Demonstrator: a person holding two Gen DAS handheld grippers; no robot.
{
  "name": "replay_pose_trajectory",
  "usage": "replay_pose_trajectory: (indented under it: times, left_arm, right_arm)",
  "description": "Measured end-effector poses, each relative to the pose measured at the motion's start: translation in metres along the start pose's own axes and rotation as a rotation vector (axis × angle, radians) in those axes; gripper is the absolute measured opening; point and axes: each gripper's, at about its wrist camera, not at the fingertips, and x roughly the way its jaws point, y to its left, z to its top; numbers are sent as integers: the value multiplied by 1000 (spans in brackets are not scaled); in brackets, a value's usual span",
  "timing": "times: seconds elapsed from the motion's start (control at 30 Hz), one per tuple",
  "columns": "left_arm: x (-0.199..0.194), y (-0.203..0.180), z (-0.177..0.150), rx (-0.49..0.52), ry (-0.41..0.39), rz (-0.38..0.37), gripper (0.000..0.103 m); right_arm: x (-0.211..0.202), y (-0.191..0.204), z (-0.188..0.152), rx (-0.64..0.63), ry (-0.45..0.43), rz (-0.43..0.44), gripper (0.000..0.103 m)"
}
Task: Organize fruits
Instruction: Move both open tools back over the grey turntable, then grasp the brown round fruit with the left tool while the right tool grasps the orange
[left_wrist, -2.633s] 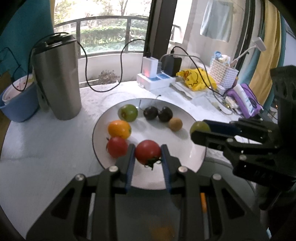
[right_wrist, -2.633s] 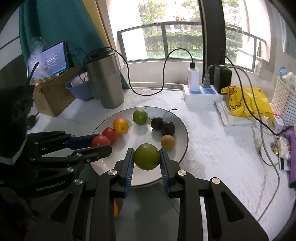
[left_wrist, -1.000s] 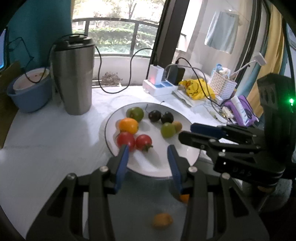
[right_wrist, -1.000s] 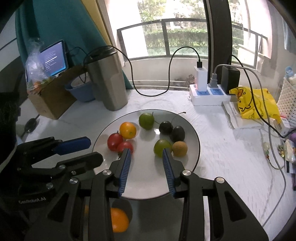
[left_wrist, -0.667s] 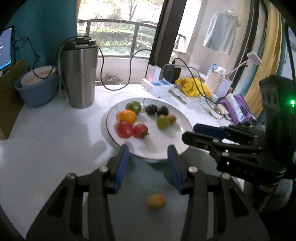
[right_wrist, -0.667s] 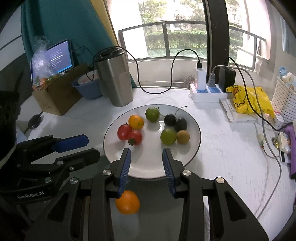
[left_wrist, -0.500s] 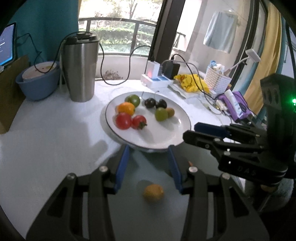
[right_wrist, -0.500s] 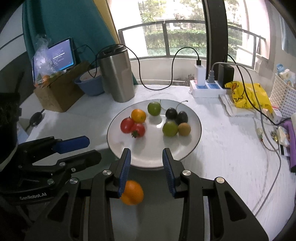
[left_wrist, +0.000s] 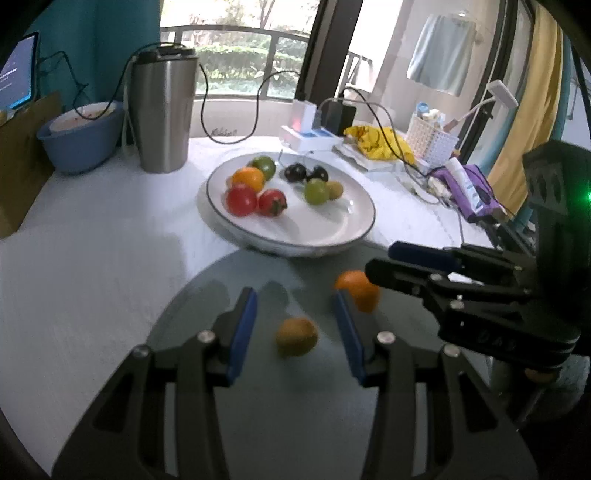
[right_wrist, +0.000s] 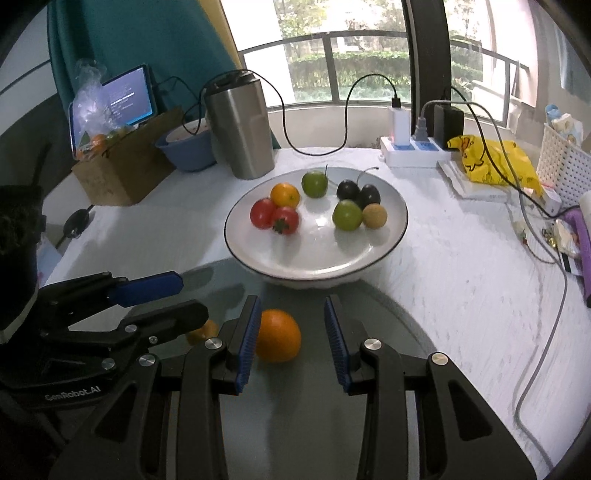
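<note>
- Frankly, the low centre of the left wrist view is soft with blur: the small yellow-orange fruit (left_wrist: 296, 336) there has smeared edges, and whether it is a small citrus or something else cannot be told
- In the right wrist view that same small fruit (right_wrist: 202, 331) is mostly hidden behind the left gripper (right_wrist: 173, 299) at the lower left; only an orange sliver shows
- The orange (left_wrist: 357, 290) in the left wrist view is partly covered by the right gripper (left_wrist: 384, 260) reaching in from the right edge
- The grey round surface (right_wrist: 388, 314) under both loose fruits is cut off by the bottom of both frames
- No hand shows in either view
- Left gripper (left_wrist: 294, 325): jaws apart, the small fruit between the blue pads with clear gaps on both sides; nothing gripped
- Right gripper (right_wrist: 292, 332): jaws apart, the orange (right_wrist: 277, 335) between them, close against the pad on the left of the frame, a wide gap to the other pad; whether that pad touches it cannot be told, and it is not clamped
- The white plate (right_wrist: 317, 254) sits at mid-frame, just above the grey surface, holding two red tomatoes (right_wrist: 274, 216), an orange fruit (right_wrist: 284, 195), two green fruits (right_wrist: 347, 215), two dark ones (right_wrist: 357, 193) and a brownish one (right_wrist: 375, 216)
- A steel tumbler (right_wrist: 240, 129) stands at the upper left of the plate
</note>
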Motion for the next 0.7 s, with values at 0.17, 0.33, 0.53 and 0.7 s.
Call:
replay_pose_trajectory:
  times: [0.17,0.33,0.53,0.7]
  left_arm:
    - [4,-1,-11,-1,26,-2,45]
    - [10,-3,-13,14,47,6,45]
    - [16,-7,-14,41,71,7,45]
    - [19,-10,-16,66,83,11,43]
  right_arm:
    - [1,2,-8,3,10,6,37]
    - [8,2,-15,8,30,24,37]
    - [13,6,-12,-7,35,43,37]
    - [22,9,-13,-13,60,71,37]
